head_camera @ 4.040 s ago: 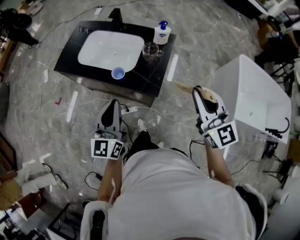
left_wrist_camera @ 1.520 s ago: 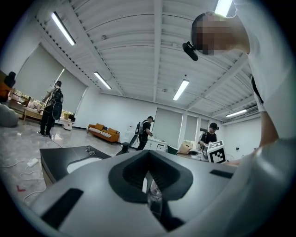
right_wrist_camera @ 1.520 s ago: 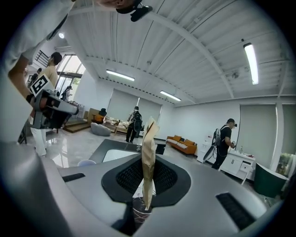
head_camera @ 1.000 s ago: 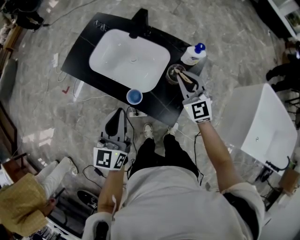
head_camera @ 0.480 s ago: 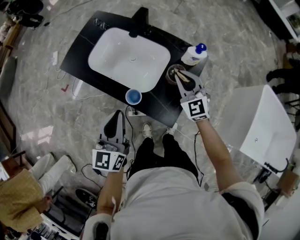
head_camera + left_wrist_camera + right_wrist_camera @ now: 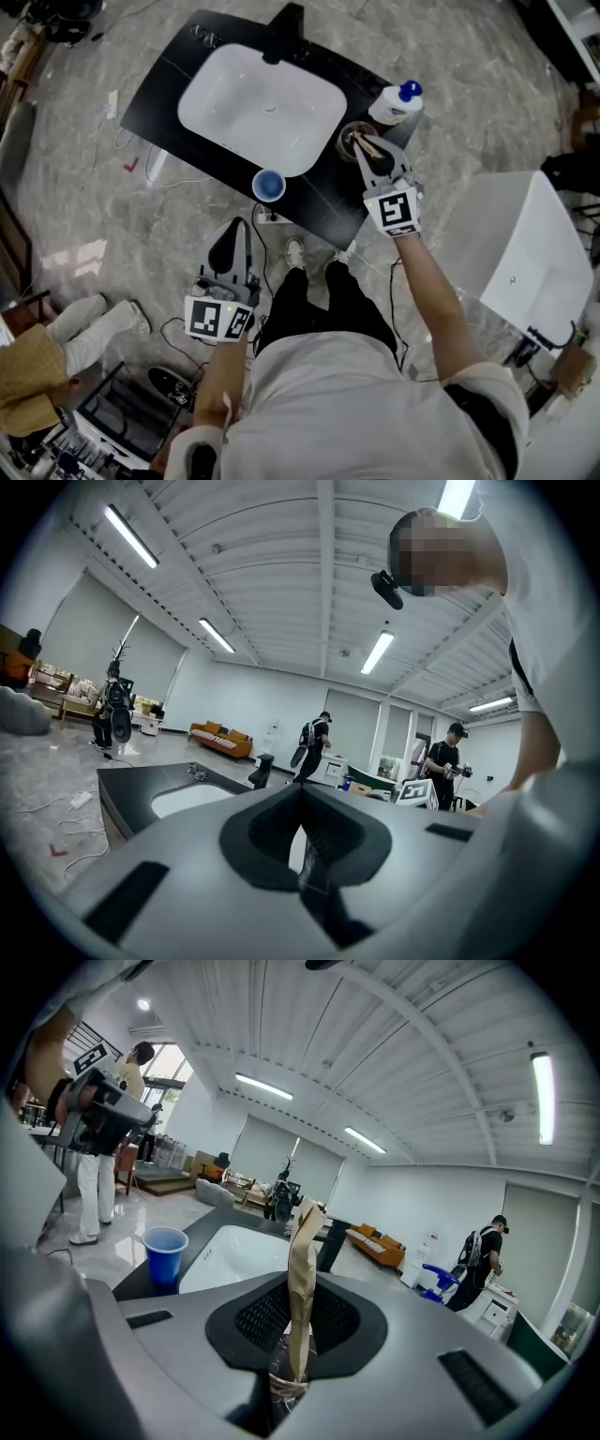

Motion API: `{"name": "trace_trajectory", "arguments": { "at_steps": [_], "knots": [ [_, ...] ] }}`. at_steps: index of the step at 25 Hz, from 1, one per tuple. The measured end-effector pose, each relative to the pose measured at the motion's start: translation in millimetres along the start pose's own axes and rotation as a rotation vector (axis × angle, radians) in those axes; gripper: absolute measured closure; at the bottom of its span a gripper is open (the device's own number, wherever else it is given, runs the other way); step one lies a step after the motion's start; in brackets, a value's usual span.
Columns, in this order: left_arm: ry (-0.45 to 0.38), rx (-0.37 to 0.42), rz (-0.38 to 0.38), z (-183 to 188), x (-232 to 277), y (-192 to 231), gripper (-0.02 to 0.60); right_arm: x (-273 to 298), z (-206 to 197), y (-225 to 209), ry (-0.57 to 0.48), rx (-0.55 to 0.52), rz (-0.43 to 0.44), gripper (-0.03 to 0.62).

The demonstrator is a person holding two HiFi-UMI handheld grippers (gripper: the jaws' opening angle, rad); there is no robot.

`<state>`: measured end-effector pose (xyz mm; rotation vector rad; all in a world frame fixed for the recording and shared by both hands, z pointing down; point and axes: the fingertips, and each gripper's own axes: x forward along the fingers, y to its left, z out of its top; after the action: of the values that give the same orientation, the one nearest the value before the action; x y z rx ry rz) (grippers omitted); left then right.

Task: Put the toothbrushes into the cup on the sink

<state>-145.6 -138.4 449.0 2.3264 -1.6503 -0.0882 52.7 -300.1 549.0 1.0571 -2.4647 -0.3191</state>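
Toothbrush in paper wrap sits pinched upright in closed right gripper over glass cup at sink counter's right end, likely for drop-in; left gripper closed, empty, near body.

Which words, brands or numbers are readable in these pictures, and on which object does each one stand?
No text can be read.
Soap bottle: label too small to read.
Wrapped toothbrush: no print visible.
Cubes on left gripper and right gripper: square marker patterns only, no letters.
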Motion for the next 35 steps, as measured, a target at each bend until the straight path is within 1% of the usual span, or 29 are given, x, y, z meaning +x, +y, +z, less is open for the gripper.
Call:
{"name": "trace_trajectory", "arguments": {
  "at_steps": [10,14,15,16,17,18,20,28,35],
  "knots": [
    [0.000,-0.011,0.017,-4,-3,0,0.578,0,-9,6,0.001,0.018,0.016,0.539],
    [-0.004,-0.018,0.022,-6,-4,-2,0.578,-2,-9,7,-0.021,0.054,0.028,0.539],
    [-0.005,-0.018,0.022,-6,-4,-2,0.578,-2,-10,7,-0.021,0.061,0.034,0.535],
    [-0.006,-0.018,0.022,-6,-5,-2,0.578,-2,-11,8,-0.017,0.067,0.041,0.512],
    [-0.007,-0.019,0.023,-6,-6,-2,0.578,-2,-12,10,-0.010,0.071,0.051,0.465],
    [-0.009,-0.019,0.024,-6,-6,-2,0.578,-2,-13,12,-0.003,0.076,0.061,0.444],
    [-0.014,-0.021,0.024,-5,-7,-3,0.578,-3,-13,15,0.002,0.087,0.074,0.427],
    [-0.029,-0.021,-0.004,1,-5,-11,0.580,-17,-5,19,0.004,0.097,0.083,0.410],
    [-0.046,-0.032,-0.039,3,3,-17,0.578,-35,17,25,-0.032,0.121,0.072,0.408]
  ]
}}
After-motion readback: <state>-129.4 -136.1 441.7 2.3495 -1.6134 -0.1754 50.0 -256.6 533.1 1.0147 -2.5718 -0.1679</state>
